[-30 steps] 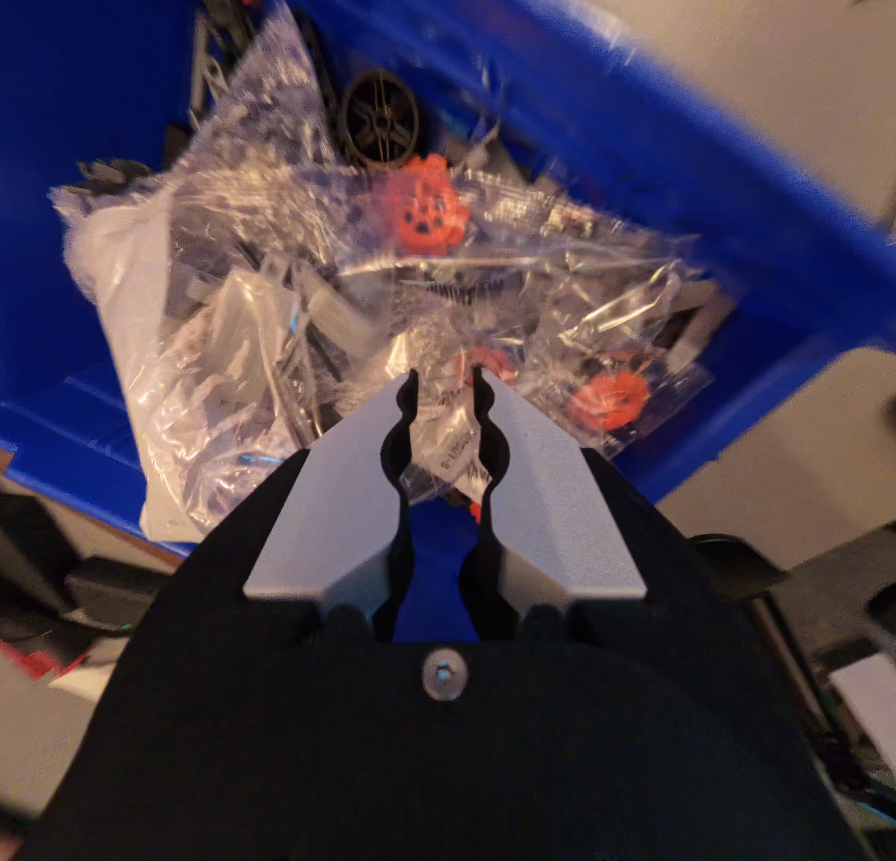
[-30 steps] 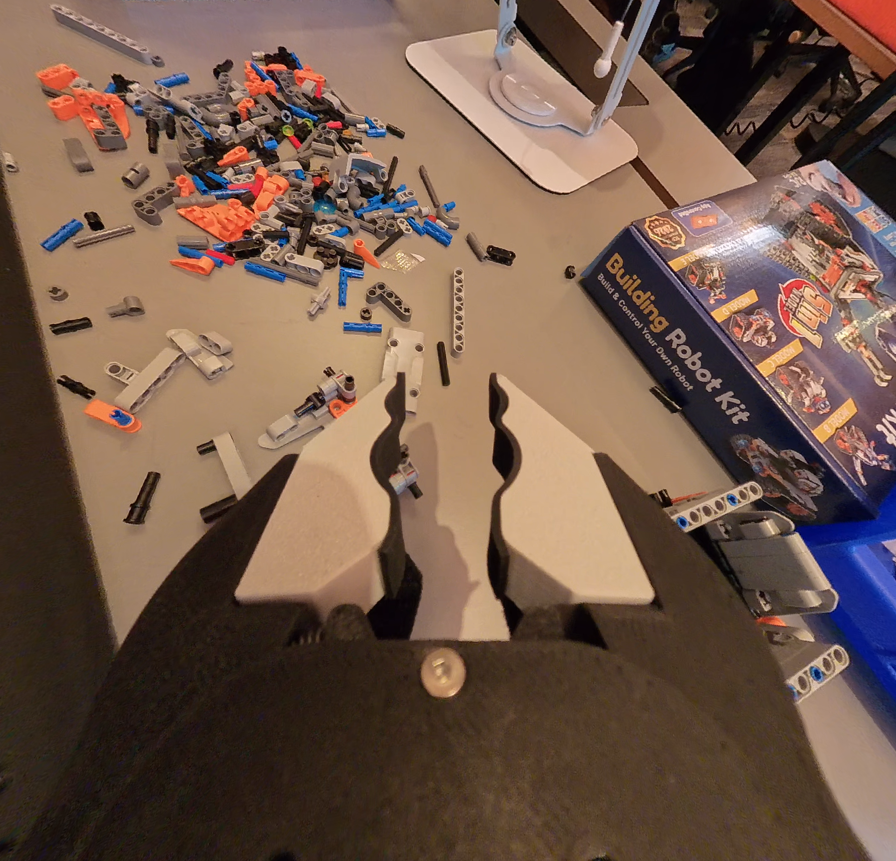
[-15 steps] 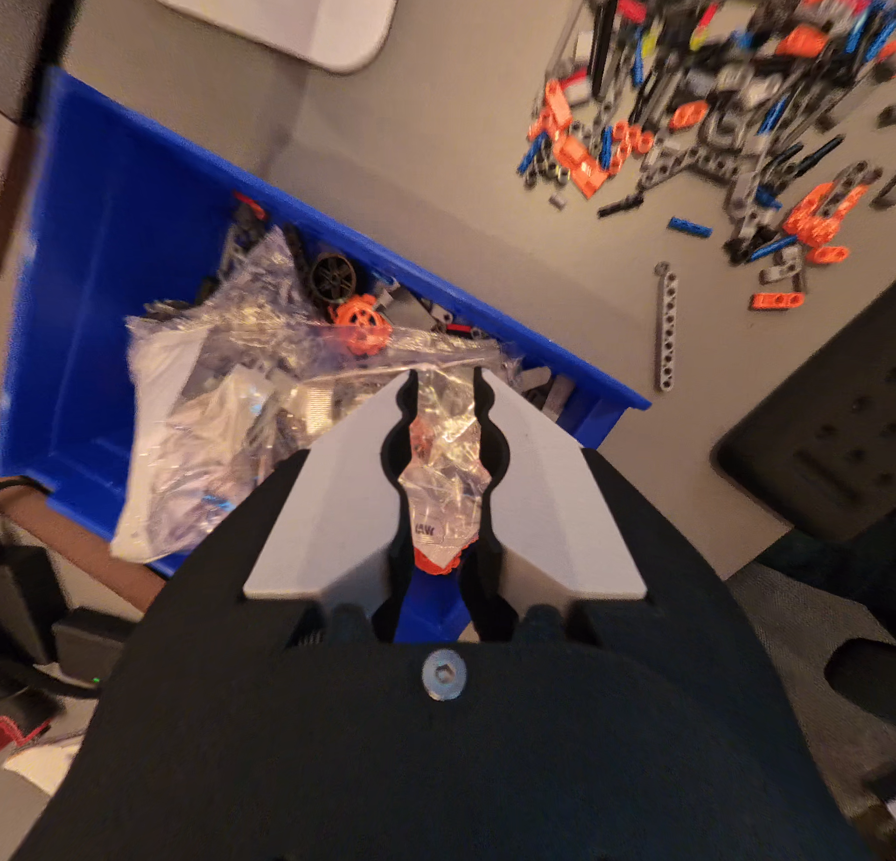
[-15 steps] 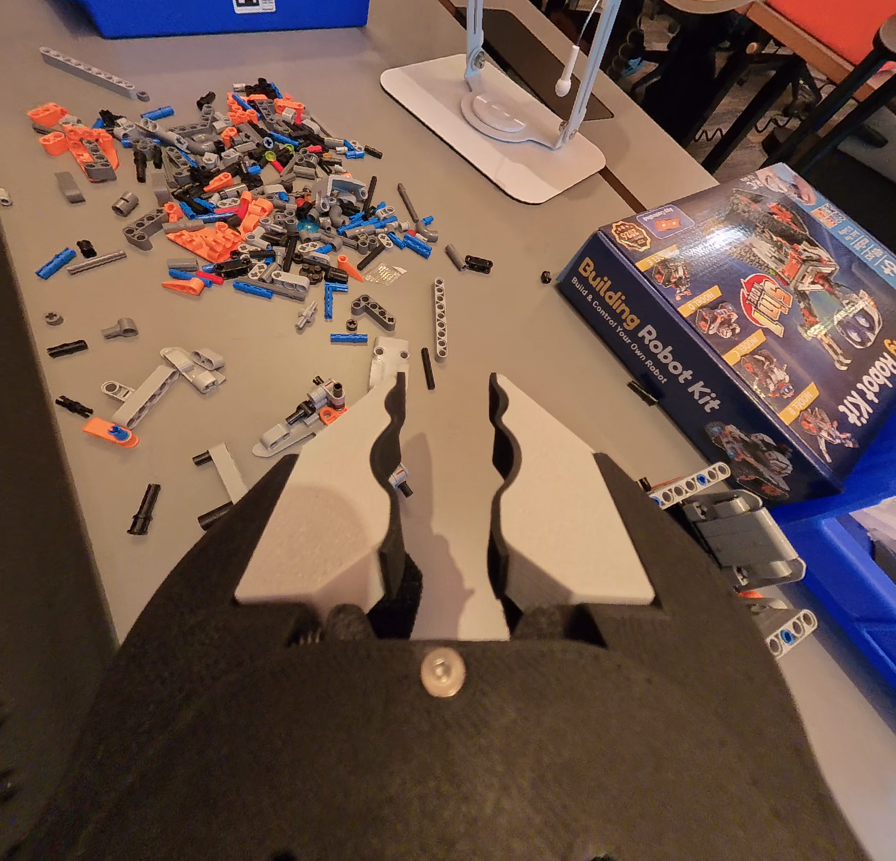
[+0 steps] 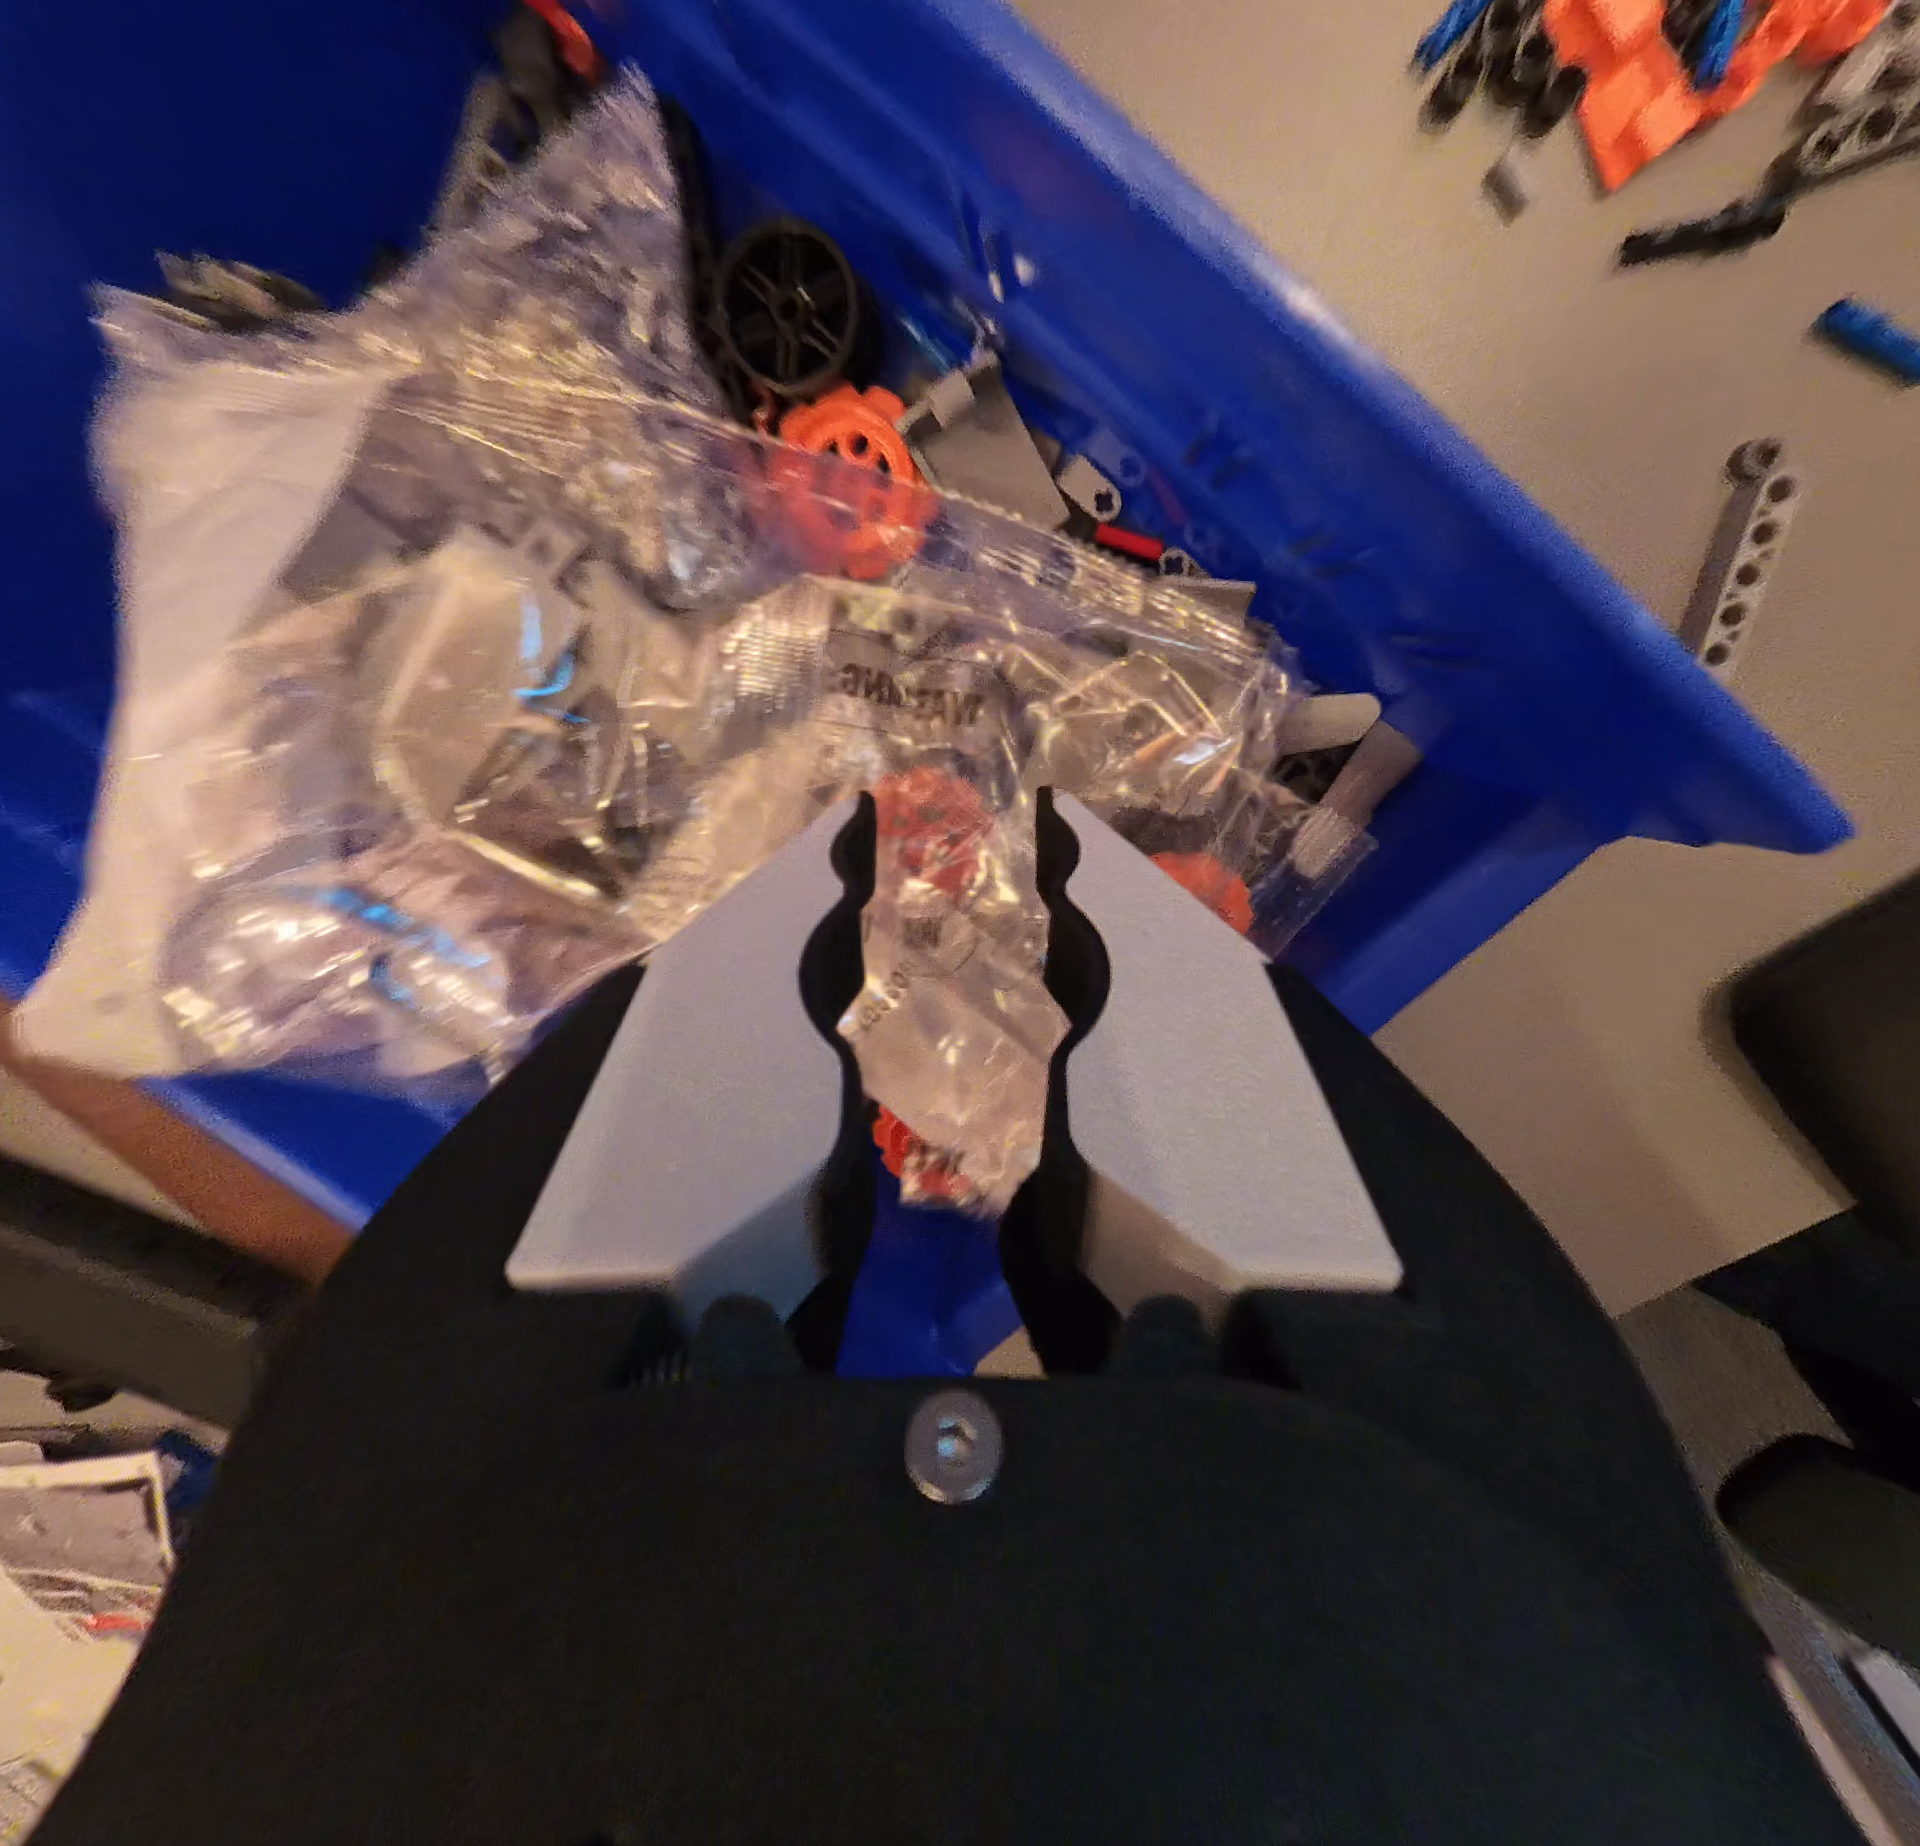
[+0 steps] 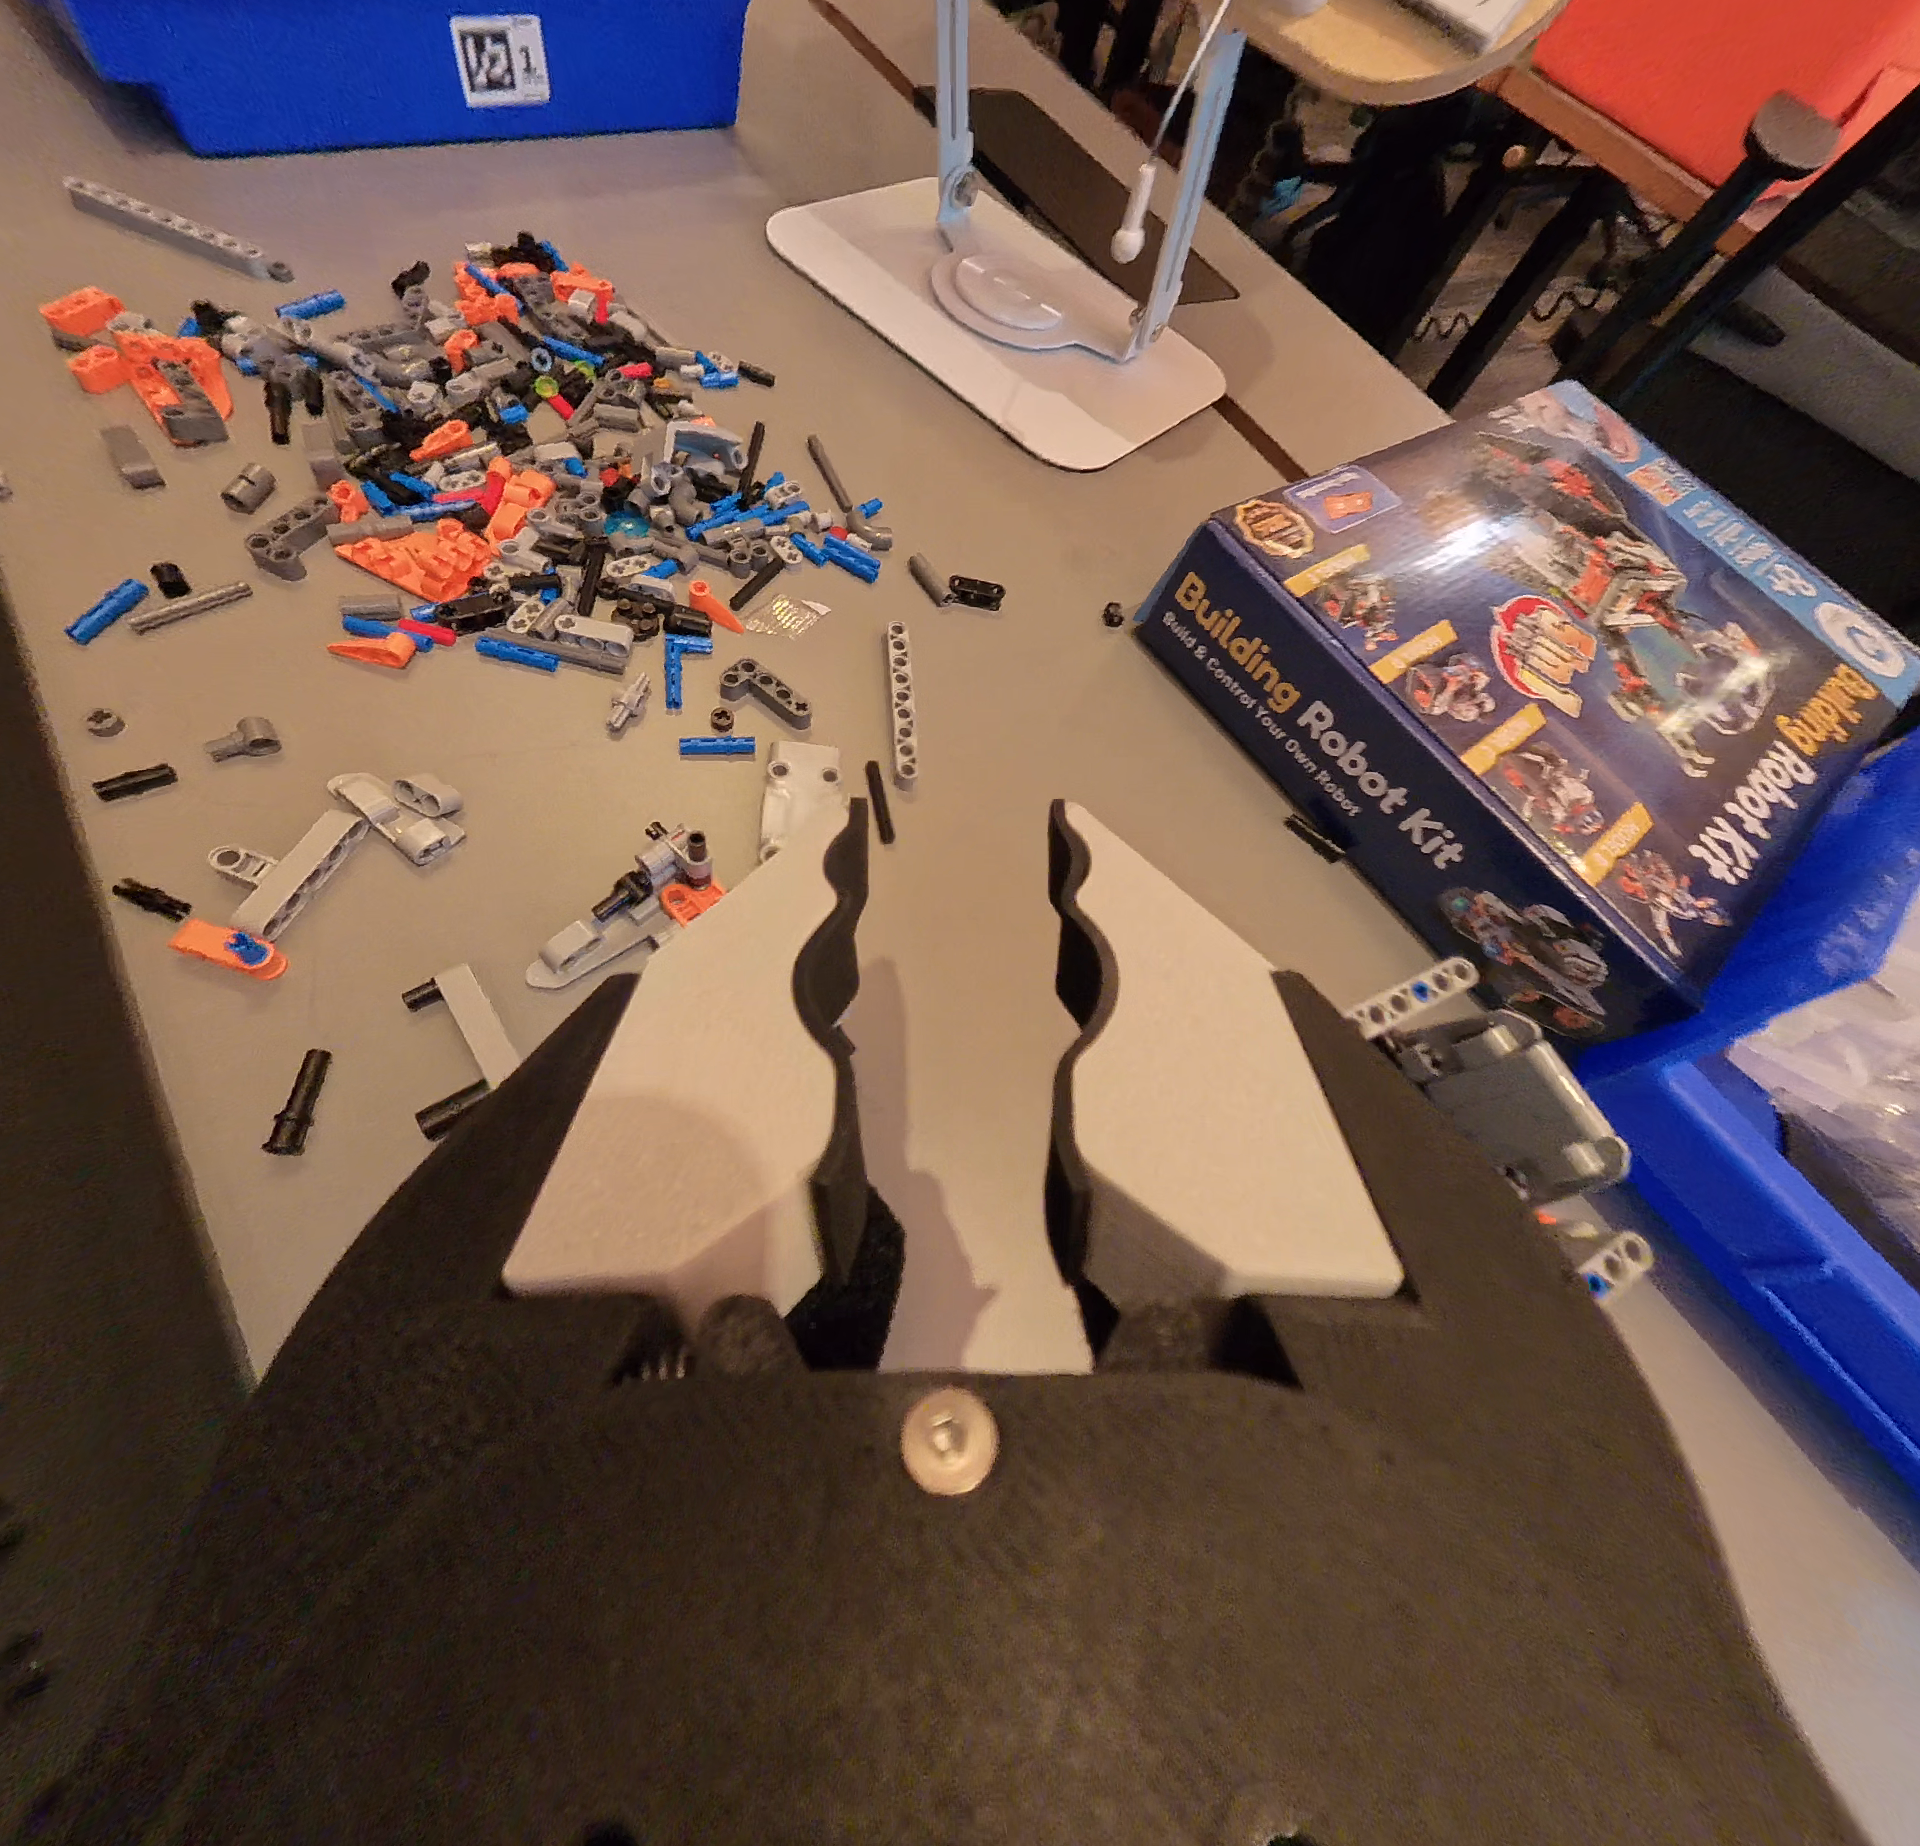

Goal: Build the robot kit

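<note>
The left gripper (image 5: 948,809) is clamping a crumpled clear plastic bag of orange toothed parts (image 5: 951,1007), its jaws drawn narrow on the film. The bag is hanging just above the open blue plastic bin (image 5: 1195,362), which is sitting on the grey bench (image 5: 1455,186). Inside the bin, larger clear plastic bags of grey parts (image 5: 416,674) are lying at 10 o'clock of the gripper, with a black spoked wheel (image 5: 790,310) at 11 o'clock. The view is blurring.

The right gripper (image 6: 954,809) is hovering over bare bench (image 6: 1039,674), jaws apart and empty. A scattered pile of orange, blue, grey and black building pieces (image 6: 540,508) is lying at 10 o'clock, a white lamp base (image 6: 997,342) at 12 o'clock, and a dark blue printed cardboard kit box (image 6: 1538,716) at 2 o'clock.
</note>
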